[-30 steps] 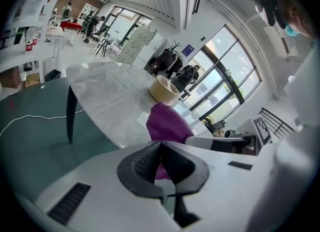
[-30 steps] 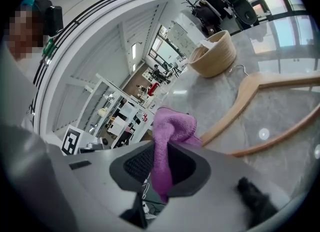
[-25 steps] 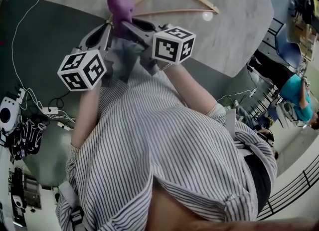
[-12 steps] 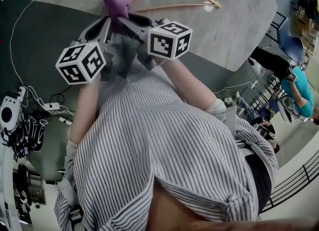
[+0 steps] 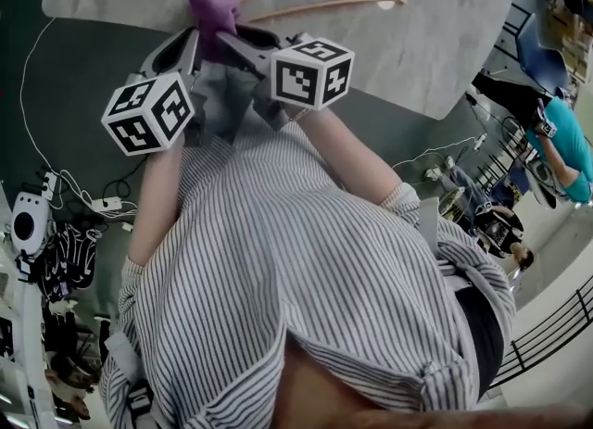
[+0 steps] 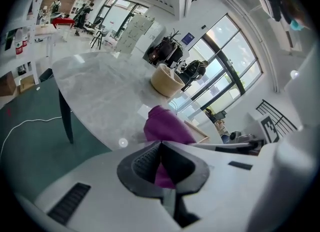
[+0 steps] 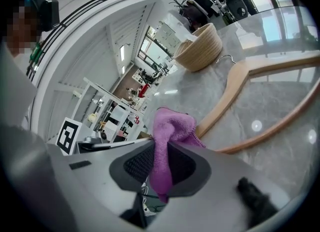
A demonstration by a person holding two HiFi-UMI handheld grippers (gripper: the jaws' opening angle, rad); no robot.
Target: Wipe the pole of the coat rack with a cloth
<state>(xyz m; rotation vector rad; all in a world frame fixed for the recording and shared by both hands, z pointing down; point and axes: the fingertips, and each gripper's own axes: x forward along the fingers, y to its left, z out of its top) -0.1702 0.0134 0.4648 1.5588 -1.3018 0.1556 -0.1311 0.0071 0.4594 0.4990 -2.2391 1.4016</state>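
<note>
Containers: one woven basket (image 7: 200, 50) stands on the grey table (image 5: 435, 38), well apart from the grippers. Its contents cannot be made out from either gripper view.

Count: one purple cloth (image 5: 213, 8), one wooden hanger (image 7: 217, 103), one basket, one table, two grippers.

Location of items: the hanger lies flat on the tabletop. The cloth is held up over the near edge of the table, close to the hanger's near end. Whether cloth and hanger touch cannot be told.

Left gripper (image 6: 161, 143): jaws are drawn together on the cloth. A thin fold passes between the ribbed pads, and the bulk of the cloth bunches up beyond the tips.

Right gripper (image 7: 160, 146): jaws are likewise clamped on the cloth. One strip hangs down through the pads and a rumpled mass rises above the tips.

Both grippers grip the same cloth from opposite sides, their tips just beside each other. The two marker cubes sit side by side in front of the person's striped shirt (image 5: 296, 279).
</note>
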